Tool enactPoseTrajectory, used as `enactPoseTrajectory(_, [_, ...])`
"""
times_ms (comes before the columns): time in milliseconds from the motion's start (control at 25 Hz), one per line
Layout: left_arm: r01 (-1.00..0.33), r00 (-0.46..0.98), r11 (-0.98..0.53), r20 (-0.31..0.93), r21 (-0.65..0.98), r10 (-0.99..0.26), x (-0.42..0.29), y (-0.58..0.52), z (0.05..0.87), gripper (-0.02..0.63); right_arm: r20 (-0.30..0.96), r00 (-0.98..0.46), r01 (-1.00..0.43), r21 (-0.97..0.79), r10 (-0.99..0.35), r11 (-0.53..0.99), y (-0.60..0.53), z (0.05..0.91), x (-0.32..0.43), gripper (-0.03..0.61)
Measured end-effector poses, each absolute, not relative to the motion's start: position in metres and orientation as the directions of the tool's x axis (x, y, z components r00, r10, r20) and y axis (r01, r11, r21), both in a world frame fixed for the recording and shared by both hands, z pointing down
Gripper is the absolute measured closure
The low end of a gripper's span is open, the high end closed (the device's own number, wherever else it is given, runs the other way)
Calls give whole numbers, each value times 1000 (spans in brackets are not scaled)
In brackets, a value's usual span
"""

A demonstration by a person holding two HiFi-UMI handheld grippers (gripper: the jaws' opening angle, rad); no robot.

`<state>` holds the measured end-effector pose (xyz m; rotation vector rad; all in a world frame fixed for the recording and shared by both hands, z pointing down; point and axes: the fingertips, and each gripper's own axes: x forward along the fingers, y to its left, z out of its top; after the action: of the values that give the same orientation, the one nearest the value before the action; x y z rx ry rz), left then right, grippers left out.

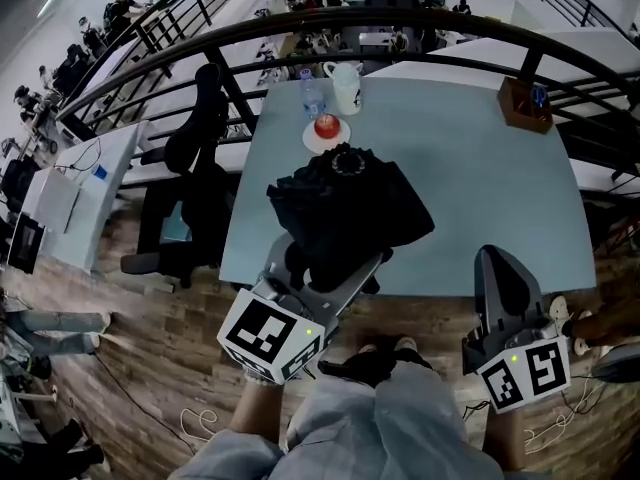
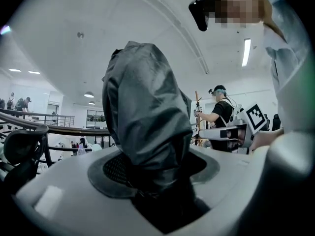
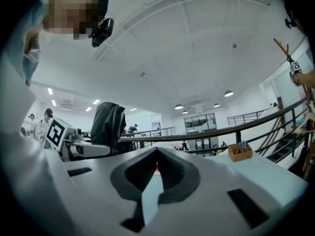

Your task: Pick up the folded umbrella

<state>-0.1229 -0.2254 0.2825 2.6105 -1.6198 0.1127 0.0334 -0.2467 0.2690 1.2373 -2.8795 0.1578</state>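
The folded black umbrella [image 1: 350, 203] stands upright in my left gripper [image 1: 335, 268], which is shut on its lower end over the front edge of the pale blue table [image 1: 470, 188]. In the left gripper view the umbrella's [image 2: 145, 132] crumpled fabric rises out of the jaws of the left gripper [image 2: 152, 181] and hides what lies beyond. My right gripper [image 1: 500, 268] hangs at the table's front right, apart from the umbrella, jaws together and holding nothing. The right gripper view shows its jaws [image 3: 157, 166] nearly touching, with the umbrella [image 3: 107, 124] off to the left.
At the table's far side stand a white plate with a red thing [image 1: 326, 128], a clear bottle [image 1: 312, 93] and a white jug [image 1: 346, 86]. A wooden box [image 1: 524, 103] sits at the far right. A black railing [image 1: 420, 23] runs behind, and a black chair [image 1: 200, 138] stands at the left.
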Motion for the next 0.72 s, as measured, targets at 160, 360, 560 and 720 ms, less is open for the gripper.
enactPoseTrajectory(160, [-889, 457, -457, 90, 25, -885, -119, -210, 279, 325, 47, -680, -733, -95, -732, 674, -231, 269, 35, 578])
enactPoseTrajectory(360, [-900, 432, -435, 92, -11, -897, -113, -194, 276, 325, 36, -689, -723, -90, -724, 685, -219, 267, 36, 578])
enactPoseTrajectory(560, [-913, 404, -407, 92, -21, -910, -101, -178, 272, 325, 24, -719, -693, -89, -694, 715, -212, 265, 40, 578])
enactPoseTrajectory(720, [-925, 376, -379, 80, -22, -923, -92, -170, 267, 325, 17, -739, -672, -92, -674, 735, -209, 263, 49, 578])
